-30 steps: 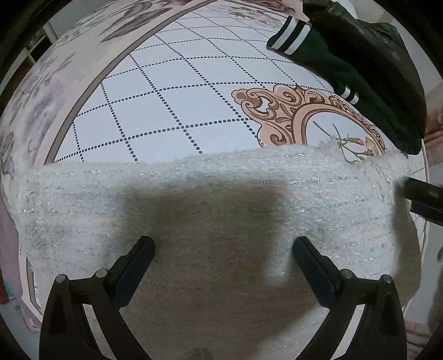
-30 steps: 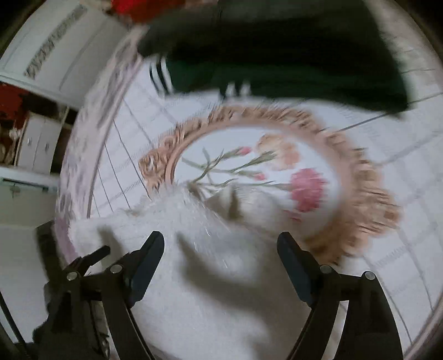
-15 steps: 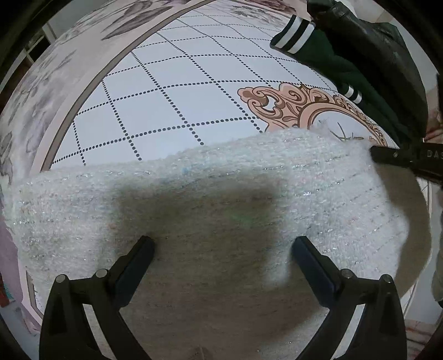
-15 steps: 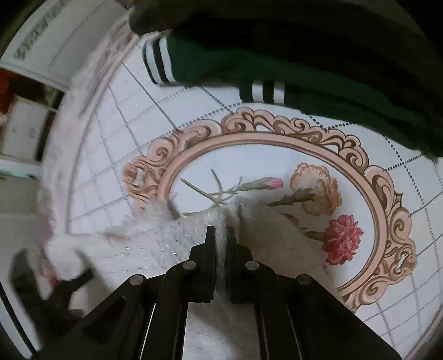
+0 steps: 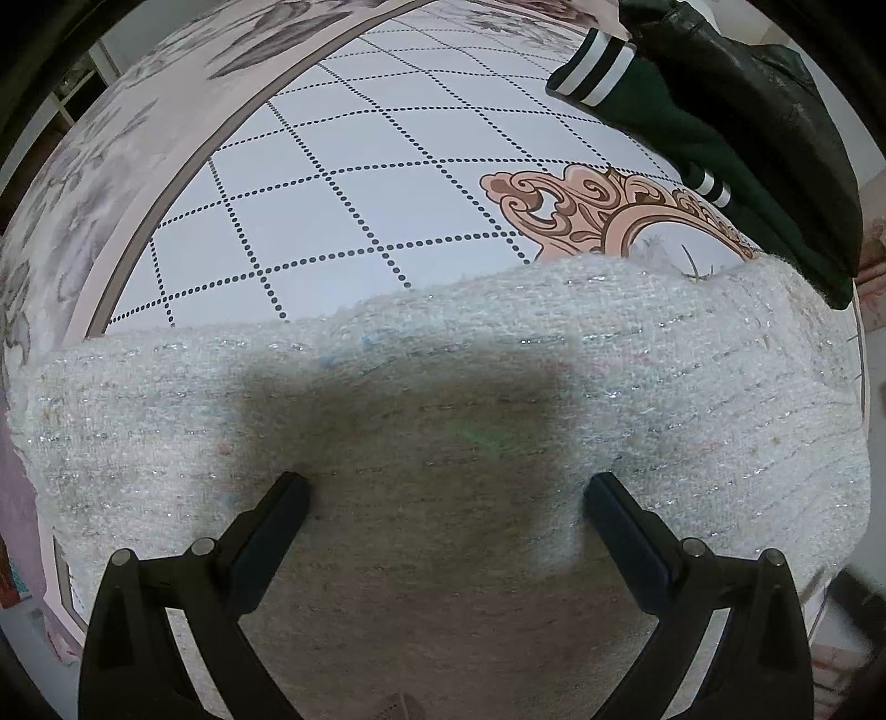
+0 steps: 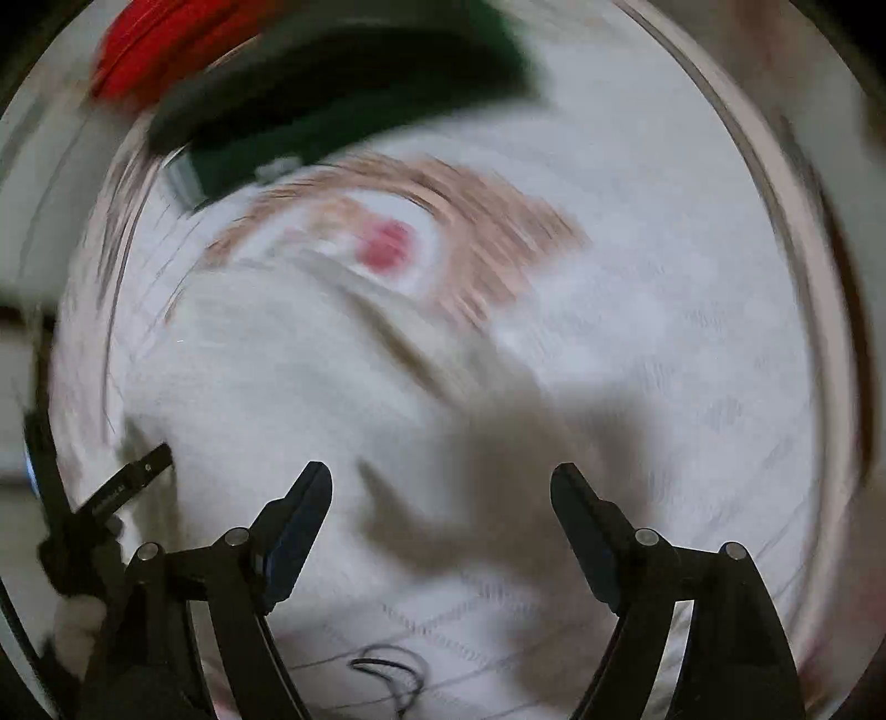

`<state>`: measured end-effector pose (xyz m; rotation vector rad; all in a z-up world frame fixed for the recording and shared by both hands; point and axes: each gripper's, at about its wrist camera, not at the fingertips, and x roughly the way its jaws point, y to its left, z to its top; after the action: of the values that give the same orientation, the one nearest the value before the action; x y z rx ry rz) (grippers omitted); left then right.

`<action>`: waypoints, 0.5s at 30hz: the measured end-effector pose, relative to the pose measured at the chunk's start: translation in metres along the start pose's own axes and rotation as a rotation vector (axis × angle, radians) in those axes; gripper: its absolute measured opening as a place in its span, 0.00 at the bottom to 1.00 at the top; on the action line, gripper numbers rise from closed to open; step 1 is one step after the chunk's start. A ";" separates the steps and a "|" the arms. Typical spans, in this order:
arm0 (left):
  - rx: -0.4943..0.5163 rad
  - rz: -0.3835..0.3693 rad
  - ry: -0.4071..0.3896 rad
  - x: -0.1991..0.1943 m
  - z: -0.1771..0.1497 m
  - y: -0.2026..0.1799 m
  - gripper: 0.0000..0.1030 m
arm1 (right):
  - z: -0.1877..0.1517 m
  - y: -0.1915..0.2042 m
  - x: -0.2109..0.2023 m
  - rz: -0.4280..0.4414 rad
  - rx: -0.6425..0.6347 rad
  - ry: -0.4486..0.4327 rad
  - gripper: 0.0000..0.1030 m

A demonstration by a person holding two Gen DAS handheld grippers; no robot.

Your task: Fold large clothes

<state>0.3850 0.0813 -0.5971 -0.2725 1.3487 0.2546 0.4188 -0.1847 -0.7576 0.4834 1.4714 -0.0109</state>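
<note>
The left wrist view is sharp: the left gripper (image 5: 446,498) hangs over the white knitted garment (image 5: 443,399), jaws spread wide with nothing between them. The garment lies flat across the near part of a patterned bedsheet (image 5: 343,183), its far edge reaching the ornate pink medallion (image 5: 587,205). Beyond it lies a dark green garment with white stripes (image 5: 653,105), partly under a black garment (image 5: 775,94). The right wrist view is heavily motion-blurred; it shows the right gripper (image 6: 441,498), whose jaws have just been opening and now stand spread and empty above the white knit. Only this view shows a red item (image 6: 149,44), probably fabric, behind the dark clothes, and a black cord loop (image 6: 393,673) near the bottom edge.
</note>
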 end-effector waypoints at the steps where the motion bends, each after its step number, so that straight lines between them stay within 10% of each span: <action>1: 0.002 0.002 0.001 0.000 0.000 -0.001 1.00 | -0.007 -0.016 0.010 0.053 0.060 0.022 0.81; 9: 0.018 -0.016 0.013 0.006 0.001 -0.003 1.00 | 0.010 -0.051 0.104 0.714 0.317 -0.081 0.86; 12: 0.009 -0.012 0.002 0.009 0.003 0.002 1.00 | 0.031 -0.015 0.116 0.707 0.227 -0.074 0.49; 15: -0.010 -0.023 0.008 0.012 0.006 0.004 1.00 | 0.038 -0.006 0.113 0.706 0.266 -0.090 0.35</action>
<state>0.3920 0.0878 -0.6077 -0.2976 1.3514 0.2419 0.4663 -0.1702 -0.8659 1.1832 1.1506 0.3287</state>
